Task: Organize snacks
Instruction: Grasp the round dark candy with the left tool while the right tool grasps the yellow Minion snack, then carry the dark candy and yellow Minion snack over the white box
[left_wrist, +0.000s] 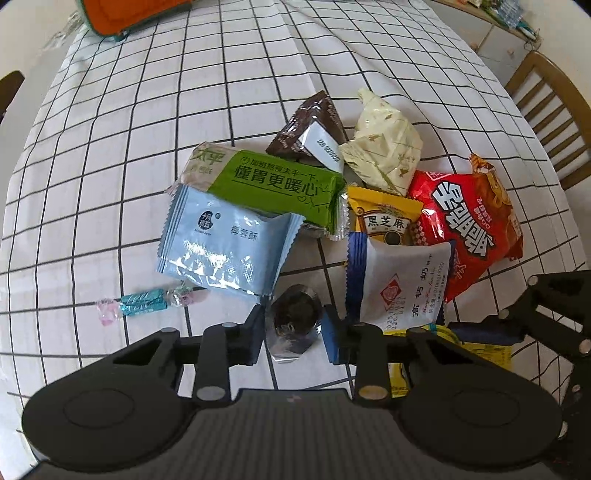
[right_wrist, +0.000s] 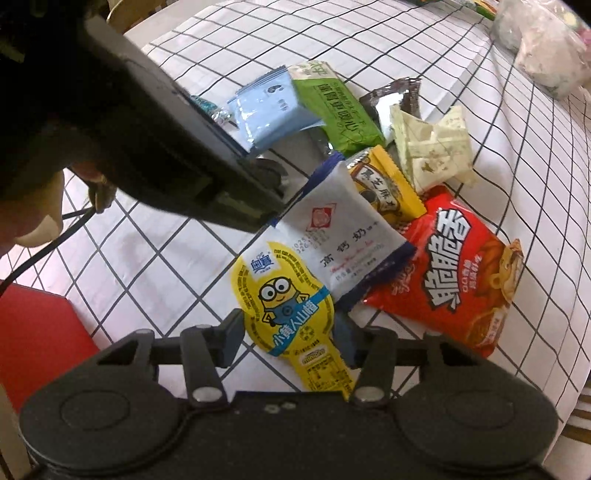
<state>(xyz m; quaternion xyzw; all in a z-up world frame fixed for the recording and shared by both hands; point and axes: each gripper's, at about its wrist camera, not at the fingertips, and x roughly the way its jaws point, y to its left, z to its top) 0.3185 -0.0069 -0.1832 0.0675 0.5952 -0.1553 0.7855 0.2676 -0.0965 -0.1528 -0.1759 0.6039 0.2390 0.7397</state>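
left tool (left_wrist: 293, 330) spread around a dark foil snack (left_wrist: 293, 317); right tool (right_wrist: 290, 338) spread around a yellow pouch (right_wrist: 291, 314) on the bench (left_wrist: 110, 166).

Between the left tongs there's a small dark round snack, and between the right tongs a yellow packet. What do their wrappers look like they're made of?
Dark round snack: clear, glossy plastic film, probably; the dark content shows through and its crinkled edges catch light. Yellow packet: smooth printed plastic or foil laminate, likely; flat, shaped outline with a slight sheen. The tongs straddle both; actual grip is unclear.
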